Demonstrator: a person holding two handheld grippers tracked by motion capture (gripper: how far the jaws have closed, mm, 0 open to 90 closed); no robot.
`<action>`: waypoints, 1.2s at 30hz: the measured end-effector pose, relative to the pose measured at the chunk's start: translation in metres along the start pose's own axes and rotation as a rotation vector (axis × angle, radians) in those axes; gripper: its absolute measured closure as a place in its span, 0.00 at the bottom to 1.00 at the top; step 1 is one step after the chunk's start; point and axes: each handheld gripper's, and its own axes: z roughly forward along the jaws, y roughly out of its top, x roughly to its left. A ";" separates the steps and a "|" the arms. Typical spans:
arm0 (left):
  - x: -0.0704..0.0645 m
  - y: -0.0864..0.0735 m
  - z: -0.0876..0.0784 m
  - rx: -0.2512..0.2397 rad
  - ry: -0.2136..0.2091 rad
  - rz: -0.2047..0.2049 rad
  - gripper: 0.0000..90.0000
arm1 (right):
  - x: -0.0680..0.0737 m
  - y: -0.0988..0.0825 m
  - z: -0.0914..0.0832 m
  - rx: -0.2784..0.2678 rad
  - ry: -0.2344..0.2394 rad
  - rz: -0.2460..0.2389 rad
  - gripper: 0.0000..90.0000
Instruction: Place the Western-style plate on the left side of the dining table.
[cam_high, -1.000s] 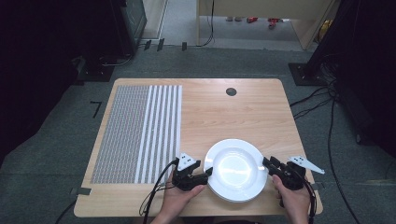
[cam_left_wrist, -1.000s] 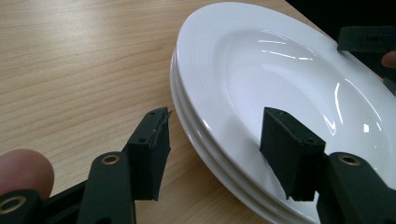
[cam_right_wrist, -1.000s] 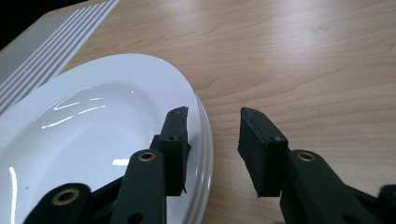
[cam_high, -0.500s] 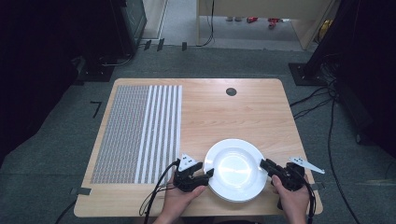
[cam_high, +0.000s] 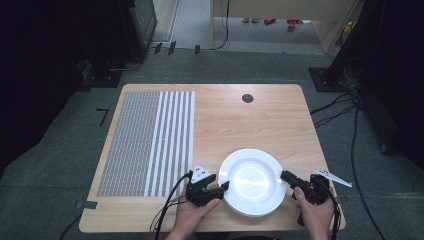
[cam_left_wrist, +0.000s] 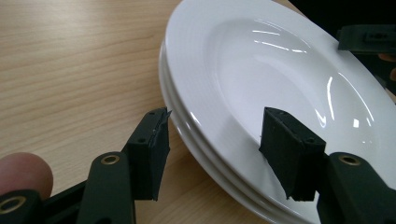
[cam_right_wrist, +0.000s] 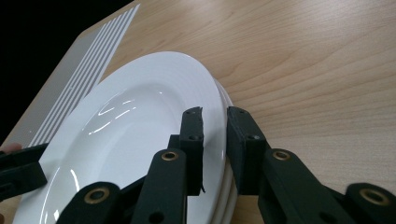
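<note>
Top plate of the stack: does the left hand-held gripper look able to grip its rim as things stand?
Probably yes. The left hand-held gripper already straddles the top plate's rim, one jaw above and one outside, with a gap on both sides. Nothing blocks it, though the jaws also span the plates beneath.

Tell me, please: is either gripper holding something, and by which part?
The right gripper, its jaws just closing, pinches the near rim of the plates. The left gripper straddles the opposite rim, jaws open, not gripping.

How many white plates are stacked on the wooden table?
3 round white ceramic plates, by the rim edges seen in the gripper views: one stack near the wooden table's front edge. More beneath may be hidden.
</note>
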 end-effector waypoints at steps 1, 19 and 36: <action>-0.001 0.000 0.001 0.004 -0.008 0.000 0.48 | -0.001 0.000 0.000 0.000 0.006 0.007 0.87; -0.005 -0.003 0.002 -0.007 0.023 0.013 0.50 | 0.000 0.002 -0.007 -0.052 0.069 0.075 0.88; -0.005 -0.003 0.001 -0.012 0.025 0.003 0.52 | 0.008 -0.001 -0.005 -0.073 0.133 0.133 0.90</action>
